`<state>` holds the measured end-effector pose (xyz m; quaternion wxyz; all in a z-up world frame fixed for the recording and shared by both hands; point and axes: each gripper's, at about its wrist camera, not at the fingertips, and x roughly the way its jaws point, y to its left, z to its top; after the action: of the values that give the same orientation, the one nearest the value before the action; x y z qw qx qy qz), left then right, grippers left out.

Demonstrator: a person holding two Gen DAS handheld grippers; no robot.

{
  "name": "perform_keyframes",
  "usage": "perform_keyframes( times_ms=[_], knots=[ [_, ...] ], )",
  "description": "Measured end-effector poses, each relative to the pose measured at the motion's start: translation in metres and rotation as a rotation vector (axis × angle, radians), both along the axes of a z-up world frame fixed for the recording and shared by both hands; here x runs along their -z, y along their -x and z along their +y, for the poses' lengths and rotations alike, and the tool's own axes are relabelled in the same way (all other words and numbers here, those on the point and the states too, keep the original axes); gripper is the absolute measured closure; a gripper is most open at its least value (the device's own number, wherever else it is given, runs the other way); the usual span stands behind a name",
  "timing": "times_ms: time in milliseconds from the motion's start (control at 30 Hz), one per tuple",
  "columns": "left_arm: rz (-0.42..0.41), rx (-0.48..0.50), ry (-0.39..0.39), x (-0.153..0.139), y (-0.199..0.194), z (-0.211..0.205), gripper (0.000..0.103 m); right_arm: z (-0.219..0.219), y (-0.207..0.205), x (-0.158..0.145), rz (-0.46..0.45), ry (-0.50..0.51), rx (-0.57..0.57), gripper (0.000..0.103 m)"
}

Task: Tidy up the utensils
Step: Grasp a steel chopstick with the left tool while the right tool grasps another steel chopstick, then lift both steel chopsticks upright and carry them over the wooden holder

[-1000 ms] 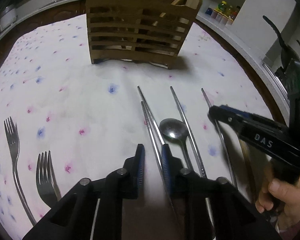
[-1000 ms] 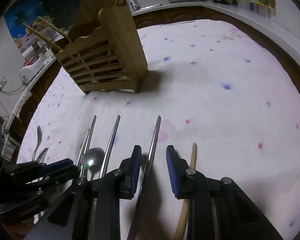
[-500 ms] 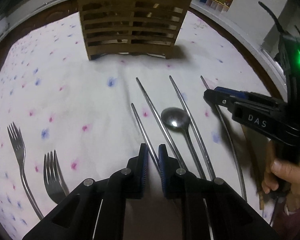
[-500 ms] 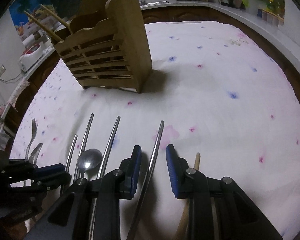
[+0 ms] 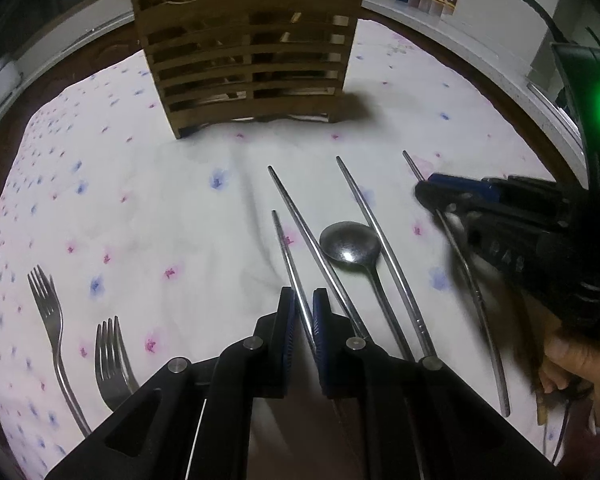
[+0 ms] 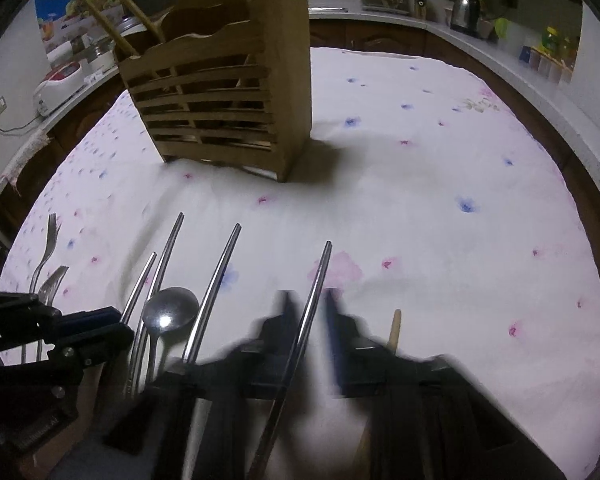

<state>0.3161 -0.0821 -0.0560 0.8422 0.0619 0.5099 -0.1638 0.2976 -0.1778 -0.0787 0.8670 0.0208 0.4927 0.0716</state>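
Each tool is clamped on one thin steel chopstick lying on the flower-printed white cloth over the desk, in front of the slatted wooden utensil holder. The left tool has just been closing on the shortest-looking chopstick, beside the steel spoon; the right tool has just been closing on the chopstick farthest right of that spoon. Each should be lifted level and kept pinched firmly, since thin rods are judged apt to pivot. Two steel forks are shown clearly only by the left view; a pale wooden stick right of the right tool is shown clearly only by the right view.
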Motion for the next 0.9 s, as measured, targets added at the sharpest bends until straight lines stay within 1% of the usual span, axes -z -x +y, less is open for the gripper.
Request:
perform_keyframes(
  times_ms=[67, 100, 133, 200, 233, 300, 367, 400, 467, 667, 900],
  knots=[
    [0.007, -0.022, 0.03, -0.001, 0.002, 0.007, 0.099, -0.005, 0.001, -0.002, 0.009, -0.063, 0.007, 0.098],
    [0.003, -0.03, 0.038, -0.002, 0.003, 0.011, 0.099, -0.007, 0.004, -0.005, 0.004, -0.076, 0.011, 0.098],
    [-0.012, -0.035, 0.065, -0.007, 0.008, 0.016, 0.099, -0.009, 0.008, -0.01, -0.011, -0.094, 0.013, 0.098],
    [-0.025, -0.048, 0.081, -0.013, 0.013, 0.023, 0.099, -0.012, 0.014, -0.019, -0.025, -0.136, 0.018, 0.098],
    [-0.038, -0.051, 0.106, -0.018, 0.018, 0.027, 0.099, -0.013, 0.016, -0.022, -0.029, -0.16, 0.019, 0.098],
    [-0.048, -0.062, 0.126, -0.025, 0.025, 0.034, 0.099, -0.016, 0.022, -0.029, -0.039, -0.2, 0.021, 0.098],
    [-0.07, -0.072, 0.179, -0.037, 0.034, 0.044, 0.099, -0.015, 0.03, -0.039, -0.059, -0.224, 0.017, 0.098],
    [-0.077, -0.079, 0.212, -0.044, 0.04, 0.05, 0.099, -0.015, 0.034, -0.043, -0.066, -0.23, 0.016, 0.098],
    [-0.103, -0.083, 0.255, -0.057, 0.051, 0.059, 0.099, -0.013, 0.043, -0.055, -0.098, -0.245, 0.009, 0.098],
    [-0.166, -0.085, 0.302, -0.087, 0.085, 0.082, 0.099, -0.005, 0.073, -0.094, -0.195, -0.242, -0.019, 0.098],
    [-0.222, -0.094, 0.337, -0.109, 0.122, 0.106, 0.099, -0.003, 0.106, -0.132, -0.306, -0.244, -0.031, 0.098]
  ],
)
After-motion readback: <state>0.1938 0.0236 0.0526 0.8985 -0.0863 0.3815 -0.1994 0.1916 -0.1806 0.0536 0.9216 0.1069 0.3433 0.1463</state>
